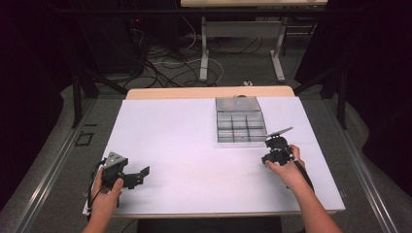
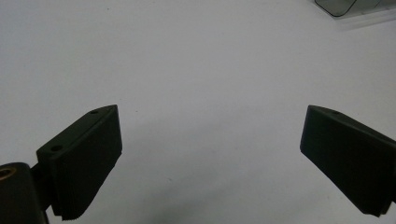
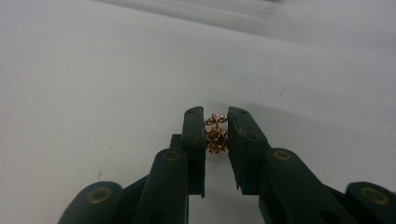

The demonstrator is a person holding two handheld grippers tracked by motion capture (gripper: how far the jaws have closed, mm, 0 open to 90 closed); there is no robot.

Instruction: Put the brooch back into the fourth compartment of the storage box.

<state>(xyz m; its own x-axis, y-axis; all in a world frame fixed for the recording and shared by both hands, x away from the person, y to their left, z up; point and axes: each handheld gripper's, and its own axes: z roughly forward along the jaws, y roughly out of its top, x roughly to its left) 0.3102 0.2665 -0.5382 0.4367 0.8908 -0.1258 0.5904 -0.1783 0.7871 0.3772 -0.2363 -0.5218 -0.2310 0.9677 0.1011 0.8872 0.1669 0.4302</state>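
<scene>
In the right gripper view a small gold-coloured ornament (image 3: 216,136), like a tiny jewelled charm, sits pinched between the black jaws of my right gripper (image 3: 216,116), just above the white table surface. In the high view that right gripper (image 1: 275,141) is held by a hand just in front of a clear compartment box (image 1: 240,125). My left gripper (image 1: 144,171) rests at the table's front left, jaws wide apart; in the left gripper view the left gripper (image 2: 210,123) has nothing between its fingers, only bare white surface.
The white sheet (image 1: 184,145) covers most of the wooden table. The clear box has its lid (image 1: 238,103) folded back toward the far edge. A corner of the box (image 2: 355,7) shows at the top right of the left gripper view. Cables and table legs lie beyond on the floor.
</scene>
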